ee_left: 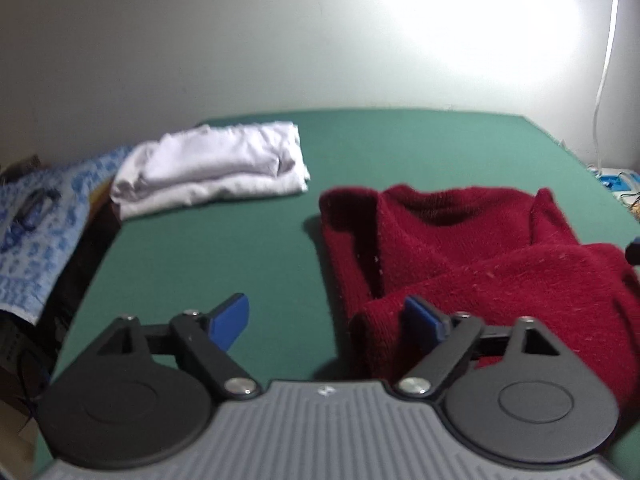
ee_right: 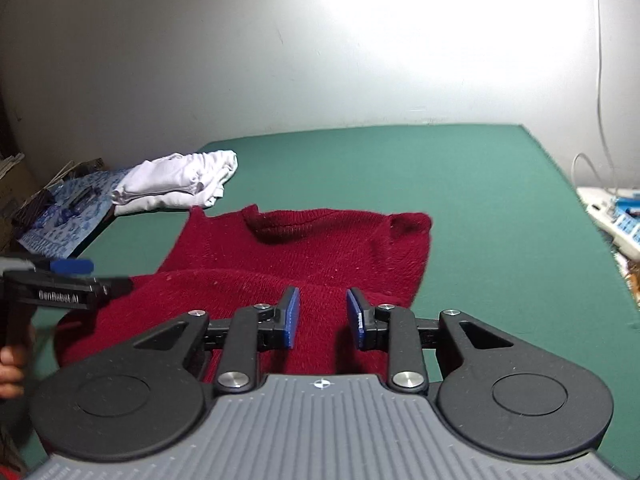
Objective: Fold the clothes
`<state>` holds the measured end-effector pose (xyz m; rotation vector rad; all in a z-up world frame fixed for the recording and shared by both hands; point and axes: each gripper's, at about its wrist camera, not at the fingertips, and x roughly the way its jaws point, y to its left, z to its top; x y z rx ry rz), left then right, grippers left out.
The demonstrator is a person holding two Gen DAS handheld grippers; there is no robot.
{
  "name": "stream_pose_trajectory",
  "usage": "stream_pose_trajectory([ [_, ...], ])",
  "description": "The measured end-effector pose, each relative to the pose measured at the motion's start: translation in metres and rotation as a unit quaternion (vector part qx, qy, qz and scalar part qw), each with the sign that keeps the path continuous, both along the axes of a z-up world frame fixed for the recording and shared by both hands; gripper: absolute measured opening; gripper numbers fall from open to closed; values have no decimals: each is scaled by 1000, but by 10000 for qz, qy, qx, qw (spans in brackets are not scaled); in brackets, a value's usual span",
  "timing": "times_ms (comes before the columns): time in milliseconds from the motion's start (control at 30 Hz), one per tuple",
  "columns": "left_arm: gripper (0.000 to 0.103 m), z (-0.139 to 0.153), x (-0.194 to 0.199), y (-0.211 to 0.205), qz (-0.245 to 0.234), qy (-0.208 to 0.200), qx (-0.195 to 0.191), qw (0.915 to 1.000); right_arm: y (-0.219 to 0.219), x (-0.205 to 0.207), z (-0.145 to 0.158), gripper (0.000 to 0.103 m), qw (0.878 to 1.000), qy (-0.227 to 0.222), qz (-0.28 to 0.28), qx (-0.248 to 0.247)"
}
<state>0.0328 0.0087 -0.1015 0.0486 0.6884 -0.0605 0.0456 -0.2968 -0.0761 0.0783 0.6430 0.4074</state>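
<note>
A dark red knitted sweater (ee_left: 500, 264) (ee_right: 304, 256) lies on the green table (ee_left: 248, 248) (ee_right: 500, 208), neckline away from me and its lower part folded up over the body. My left gripper (ee_left: 328, 320) stands wide open at the sweater's left edge. Its right pad (ee_left: 424, 320) is against the fold and its left pad (ee_left: 234, 320) is over bare table. From the right wrist view, the left gripper (ee_right: 72, 267) shows at the left, held by a hand (ee_right: 12, 364). My right gripper (ee_right: 323, 316) hovers over the fold, jaws narrowly apart, nothing pinched.
A folded white garment (ee_left: 212, 168) (ee_right: 176, 180) lies at the table's far left corner. A blue patterned cloth (ee_left: 36, 220) (ee_right: 68, 216) covers something off the left edge. A white power strip with cables (ee_right: 616, 220) sits off the right edge. A pale wall stands behind.
</note>
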Motion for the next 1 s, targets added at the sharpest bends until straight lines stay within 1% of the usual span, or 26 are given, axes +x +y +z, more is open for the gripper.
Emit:
stream_pose_trajectory([
  [67,84,12,-13,1,-211,-97,-287,9993,-4,-16,2,27,9994,229,234,106],
  [100,84,16,-19,1,-329,-114,-462,9983,-2,-23,-1,27,9987,362,354,20],
  [167,86,16,-27,-8,-655,59,-782,9948,6,-35,-14,27,9959,612,565,-363],
  [200,90,10,-29,-17,-792,163,-714,9942,6,-38,-22,26,9941,794,547,-496],
  [233,91,4,-31,-25,-925,269,-645,9933,4,-40,-32,27,9921,1017,440,-587],
  [267,90,-7,-32,-32,-976,425,-524,9929,-1,-43,-38,27,9926,1076,303,-468],
  [333,91,-29,-32,-36,-1003,899,-603,9891,-7,-45,-39,27,9935,1093,165,-271],
  [367,90,-40,-32,-38,-1014,1130,-643,9863,-5,-45,-38,27,9935,1081,171,-315],
  [400,90,-45,-35,-38,-1007,1217,-698,9850,-2,-45,-36,27,9934,1036,221,-430],
  [467,87,-38,-43,-40,-1181,1105,-643,9847,5,-46,-31,27,9929,939,331,-658],
  [500,86,-33,-47,-40,-1248,1050,-606,9847,5,-46,-28,27,9936,855,314,-668],
  [567,86,-27,-52,-35,-1312,1012,-729,9835,-1,-47,-20,29,9963,695,115,-501],
  [600,87,-24,-55,-32,-1343,993,-791,9828,-7,-44,-18,36,9969,685,-57,-373],
  [633,88,-21,-58,-30,-1373,977,-856,9820,-12,-42,-18,39,9968,746,-153,-225],
  [667,88,-23,-57,-25,-1354,1043,-994,9803,-17,-39,-20,42,9961,858,-193,-63],
  [700,87,-25,-56,-22,-1307,1100,-1086,9793,-19,-36,-23,42,9948,1007,-166,58],
  [733,84,-27,-54,-19,-1260,1154,-1175,9783,-20,-34,-27,43,9928,1184,-91,148],
  [767,78,-28,-53,-18,-1227,1148,-1174,9788,-20,-35,-31,46,9918,1265,-56,160],
  [833,69,-30,-52,-17,-1169,1135,-1200,9793,-19,-37,-37,47,9912,1312,-65,152],
  [867,63,-30,-52,-16,-1144,1128,-1227,9794,-19,-38,-39,41,9903,1363,-94,247],
  [900,58,-28,-52,-14,-1148,1097,-1276,9790,-20,-38,-41,29,9893,1415,-123,342],
  [933,50,-22,-53,-12,-1170,1028,-1291,9793,-22,-38,-40,25,9882,1460,-85,466],
  [967,46,-16,-57,-10,-1218,947,-1275,9798,-24,-36,-36,15,9868,1501,0,611],
  [1000,45,-11,-60,-7,-1267,870,-1261,9800,-27,-36,-33,12,9855,1547,102,690],
])
